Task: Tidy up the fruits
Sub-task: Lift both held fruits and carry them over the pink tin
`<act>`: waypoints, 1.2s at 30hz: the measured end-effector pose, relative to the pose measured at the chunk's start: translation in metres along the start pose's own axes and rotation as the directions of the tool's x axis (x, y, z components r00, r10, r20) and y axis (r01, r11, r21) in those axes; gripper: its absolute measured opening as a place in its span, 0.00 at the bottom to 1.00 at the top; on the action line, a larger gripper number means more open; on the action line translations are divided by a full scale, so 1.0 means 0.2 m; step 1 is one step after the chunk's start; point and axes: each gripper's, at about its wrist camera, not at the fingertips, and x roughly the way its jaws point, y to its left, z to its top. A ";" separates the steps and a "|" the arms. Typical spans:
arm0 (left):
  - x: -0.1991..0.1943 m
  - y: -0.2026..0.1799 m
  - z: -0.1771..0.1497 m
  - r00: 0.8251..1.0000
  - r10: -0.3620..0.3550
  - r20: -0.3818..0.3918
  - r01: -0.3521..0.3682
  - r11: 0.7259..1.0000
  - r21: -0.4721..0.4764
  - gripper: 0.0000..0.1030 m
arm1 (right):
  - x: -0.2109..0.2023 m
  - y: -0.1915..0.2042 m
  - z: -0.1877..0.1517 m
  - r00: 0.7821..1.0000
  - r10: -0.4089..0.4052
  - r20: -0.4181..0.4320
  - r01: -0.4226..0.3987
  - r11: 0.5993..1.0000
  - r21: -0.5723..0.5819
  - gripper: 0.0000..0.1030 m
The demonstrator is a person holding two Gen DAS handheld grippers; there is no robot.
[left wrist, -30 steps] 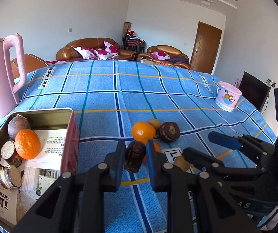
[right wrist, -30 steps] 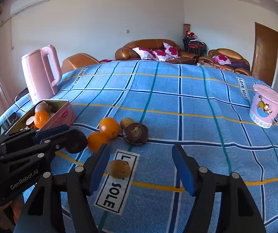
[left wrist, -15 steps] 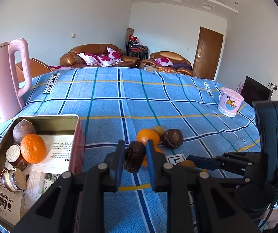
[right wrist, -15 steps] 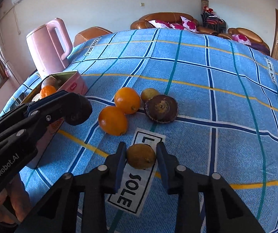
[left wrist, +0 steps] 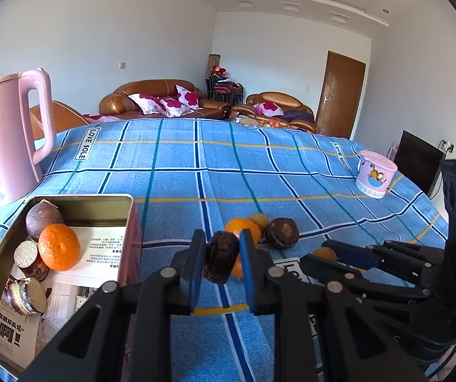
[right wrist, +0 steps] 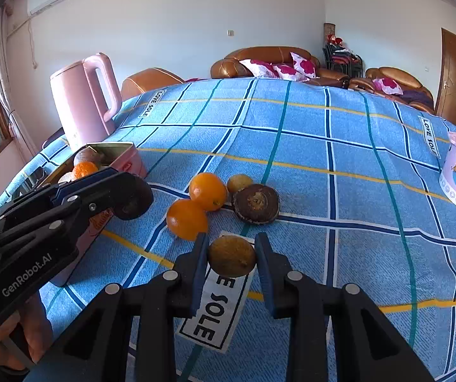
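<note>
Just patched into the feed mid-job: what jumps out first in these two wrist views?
Both grippers are loaded: the left gripper clamps a dark brown fruit beside the open tin already holding an orange and dark fruits, and the right gripper pinches a yellow-brown fruit over the LOVE SOLE label. Behind it two oranges and a dark round fruit sit on the blue checked cloth.

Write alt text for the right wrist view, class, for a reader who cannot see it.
The right gripper is shut on a yellow-brown fruit above a blue checked tablecloth. Beyond lie two oranges; at left, the left gripper holds a dark fruit.
</note>
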 end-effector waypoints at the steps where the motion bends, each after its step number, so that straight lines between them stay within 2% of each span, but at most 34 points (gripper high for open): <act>1: 0.00 0.00 0.00 1.000 0.000 0.003 0.000 1.000 0.000 0.22 | -0.01 0.01 0.00 1.000 -0.003 0.014 0.004 1.000 -0.005 0.31; 5: -0.02 0.00 0.00 1.000 0.003 0.020 -0.003 1.000 0.002 0.22 | -0.05 0.02 0.00 0.998 -0.012 0.061 0.013 1.000 -0.020 0.31; 8: -0.02 -0.01 0.00 1.000 0.003 0.026 -0.003 1.000 0.008 0.13 | -0.08 0.03 0.00 0.996 -0.015 0.091 0.018 0.999 -0.026 0.31; 19: -0.01 0.00 0.00 1.000 -0.013 0.013 0.013 1.000 -0.002 0.14 | -0.12 0.03 0.00 0.990 -0.021 0.143 0.025 0.999 -0.025 0.31; 20: -0.02 0.01 0.00 1.000 -0.015 0.008 0.015 1.000 -0.007 0.16 | -0.13 0.02 0.00 0.989 -0.017 0.148 0.021 1.000 -0.020 0.31; 21: -0.02 0.02 -0.01 1.000 -0.025 0.003 0.025 1.000 -0.009 0.24 | -0.13 0.02 -0.01 0.988 -0.016 0.156 0.019 1.000 -0.013 0.31; 22: -0.04 0.03 -0.01 0.999 -0.032 0.004 0.032 0.999 -0.011 0.39 | -0.15 0.01 -0.01 0.986 -0.021 0.164 0.023 1.000 -0.009 0.31; 24: -0.06 0.02 -0.02 0.999 -0.031 0.013 0.031 1.000 -0.001 0.53 | -0.17 0.01 -0.02 0.983 -0.031 0.179 0.033 0.999 -0.005 0.31; 30: 0.04 -0.09 -0.06 0.991 -0.055 -0.122 0.065 0.995 0.080 0.53 | -0.21 0.01 -0.05 0.980 -0.047 0.193 0.049 0.999 -0.004 0.31; 33: 0.10 -0.13 -0.08 0.980 -0.061 -0.188 0.081 0.992 0.100 0.44 | -0.22 0.00 -0.07 0.980 -0.047 0.195 0.048 0.999 0.001 0.31; 36: 0.14 -0.13 -0.10 0.972 -0.044 -0.230 0.068 0.993 0.099 0.43 | -0.21 -0.01 -0.07 0.980 -0.047 0.192 0.046 0.999 0.010 0.31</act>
